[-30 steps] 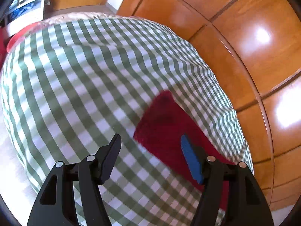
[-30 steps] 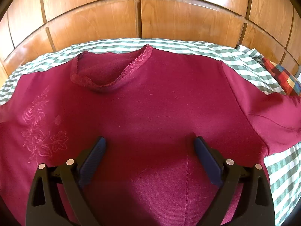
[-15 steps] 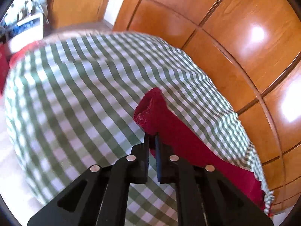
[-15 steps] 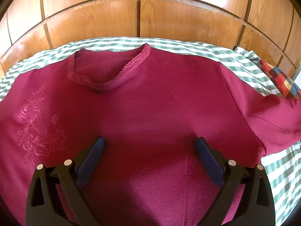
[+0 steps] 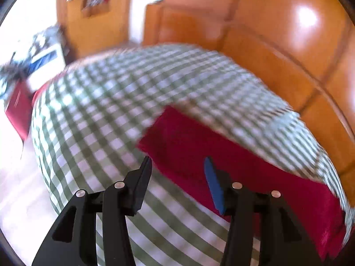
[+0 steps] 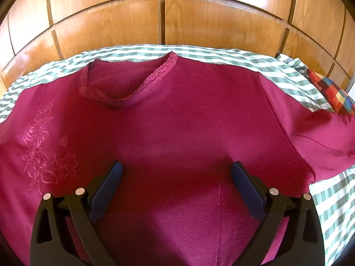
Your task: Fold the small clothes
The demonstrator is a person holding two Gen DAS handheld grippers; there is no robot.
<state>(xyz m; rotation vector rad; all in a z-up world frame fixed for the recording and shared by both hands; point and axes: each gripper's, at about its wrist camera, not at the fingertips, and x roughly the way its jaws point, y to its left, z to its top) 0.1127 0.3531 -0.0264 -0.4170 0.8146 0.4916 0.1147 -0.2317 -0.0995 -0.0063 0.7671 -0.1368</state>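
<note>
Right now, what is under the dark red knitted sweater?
The dark red knitted sweater lies flat on a green-and-white checked cloth, which shows around its neckline and right sleeve. What lies under the cloth, or under the sweater's middle, is covered.

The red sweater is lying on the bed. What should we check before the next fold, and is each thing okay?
1. Sweater body lies flat, neck hole away from the camera: ok.
2. Right tool open and holding nothing, over the sweater's middle: ok.
3. Left tool open, over the end of the sleeve: ok.
4. Sleeve lies flat on the checked bedspread: cannot tell, the left view is blurry.
5. Other sleeve smooth: not ok, it has creases near the edge of the view.
6. Colourful cloth clear of the sweater: cannot tell, they meet at the picture's edge.
</note>
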